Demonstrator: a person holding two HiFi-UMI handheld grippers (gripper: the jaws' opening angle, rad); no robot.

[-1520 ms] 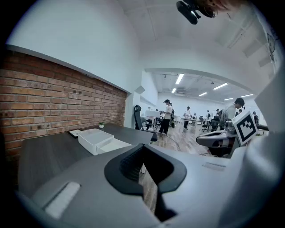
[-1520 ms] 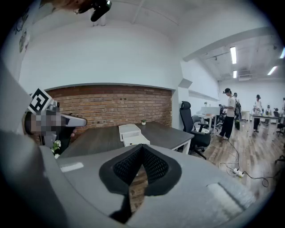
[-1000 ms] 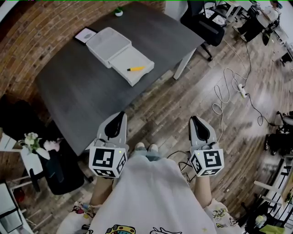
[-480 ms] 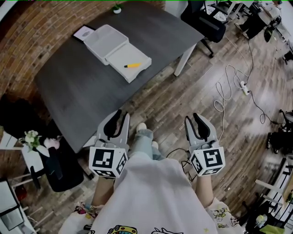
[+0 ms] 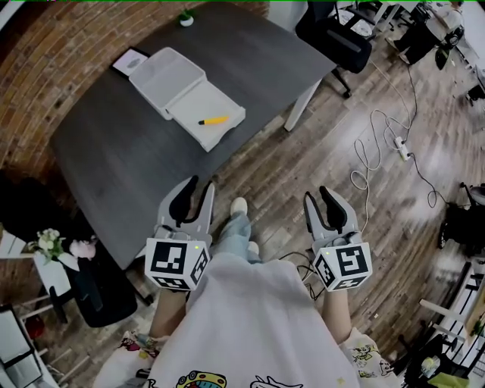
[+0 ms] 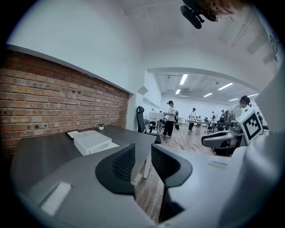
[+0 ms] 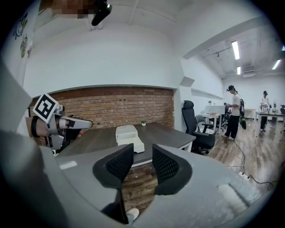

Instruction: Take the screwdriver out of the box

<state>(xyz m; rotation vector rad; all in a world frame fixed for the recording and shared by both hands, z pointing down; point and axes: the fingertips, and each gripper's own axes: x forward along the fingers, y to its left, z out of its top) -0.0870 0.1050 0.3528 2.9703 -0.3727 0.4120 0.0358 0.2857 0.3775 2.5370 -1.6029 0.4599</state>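
My left tongs (image 5: pixel 201 186) and right tongs (image 5: pixel 316 195) hang side by side over the floor, short of the table's near edge. Both pairs of jaws stand apart and have just been opening, with nothing between them; each gripper view shows ribbed black pads (image 6: pixel 124 162) set in smooth grey shells.

The screwdriver (image 5: pixel 213 120), with a yellow handle and a dark tip, lies in the nearer half of the open white box (image 5: pixel 189 102) at the table's far left. From the left gripper view the box (image 6: pixel 91 141) shows only its wall, and from the right gripper view (image 7: pixel 129 136) likewise, so the tool is hidden there. A flat dark-edged thing (image 5: pixel 129 62) just beyond the box is too small to make out.

The table (image 5: pixel 136 159) is a matt dark-grey slab on white legs. It stands against a red brick wall (image 5: pixel 45 53), with a tiny potted plant (image 5: pixel 186 15) at the far edge. Worn wood planks (image 5: pixel 303 159) cover the floor. A white cable (image 5: pixel 371 151) trails to the right, and a black office chair (image 5: pixel 333 38) stands at the far right.
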